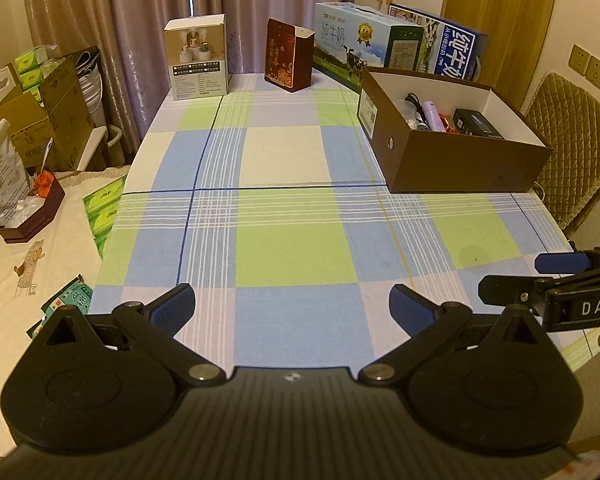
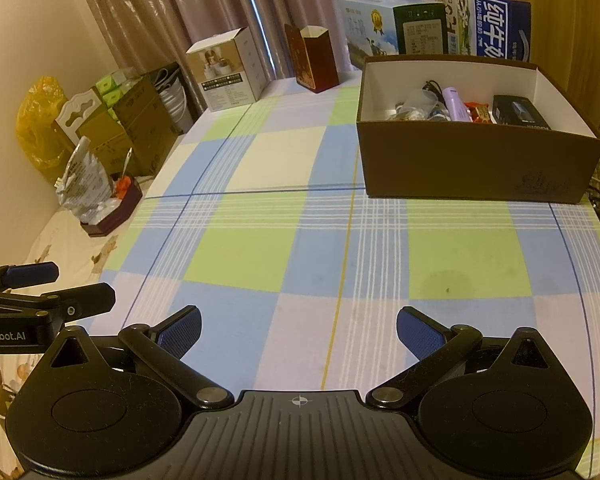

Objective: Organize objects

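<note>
Your left tool [image 1: 292,312] stands wide open, blue pads spread apart and nothing between them, low over the near edge of the table [image 1: 284,168]. Your right tool [image 2: 299,334] is likewise fully spread and empty, over the same near edge. Each tool appears in the other's view: the right tool at 3 o'clock of the left wrist view, the left tool at 9 o'clock of the right wrist view. The two lie near one another but apart.

Beneath both tools is a tablecloth [image 2: 284,240] checked in blue, green and white; its middle is bare.

At 1 o'clock from the left tool, and at 1 o'clock from the right tool, stands an open brown box [image 2: 476,168] with a white interior. Inside it, at the far end, lie a black cable [image 2: 432,86], a pale purple tube [image 2: 456,106], a red packet [image 2: 480,114] and a small black box [image 2: 518,112], close together; other small items beside them are too small to tell.

Along the far edge, from 11 to 1 o'clock: a white product carton [image 1: 198,58], a dark red gift box [image 1: 288,56], a light blue milk carton [image 1: 364,42] and a dark blue milk carton [image 1: 448,46] directly behind the brown box.

At 9 o'clock, off the table, cardboard boxes [image 1: 44,116] and a small dark tray [image 1: 32,216] are visible.
</note>
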Available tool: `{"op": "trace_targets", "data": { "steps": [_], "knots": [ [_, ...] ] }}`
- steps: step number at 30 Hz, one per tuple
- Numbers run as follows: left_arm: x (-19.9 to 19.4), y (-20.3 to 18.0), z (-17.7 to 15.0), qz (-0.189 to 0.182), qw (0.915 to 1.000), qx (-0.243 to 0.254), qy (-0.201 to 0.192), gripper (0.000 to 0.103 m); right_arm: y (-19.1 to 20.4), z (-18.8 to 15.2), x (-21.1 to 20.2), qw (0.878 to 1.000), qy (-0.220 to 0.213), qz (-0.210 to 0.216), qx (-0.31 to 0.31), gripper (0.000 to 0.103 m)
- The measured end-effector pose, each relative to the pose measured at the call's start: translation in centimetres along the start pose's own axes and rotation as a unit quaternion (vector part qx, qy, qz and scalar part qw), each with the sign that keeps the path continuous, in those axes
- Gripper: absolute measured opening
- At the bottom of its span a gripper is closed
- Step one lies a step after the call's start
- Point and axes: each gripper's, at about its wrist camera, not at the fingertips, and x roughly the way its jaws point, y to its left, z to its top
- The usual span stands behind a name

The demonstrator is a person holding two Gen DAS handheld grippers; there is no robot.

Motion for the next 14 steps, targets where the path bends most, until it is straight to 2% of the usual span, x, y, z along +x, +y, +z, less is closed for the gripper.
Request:
{"op": "trace_targets", "data": {
  "steps": [14],
  "knots": [
    [0.21, -0.66, 0.15, 0.0, 1.0, 0.003, -0.001, 0.102, -0.35, -0.23, -0.18, 1.0, -0.001, -0.002, 0.002, 0.101]
  ]
}}
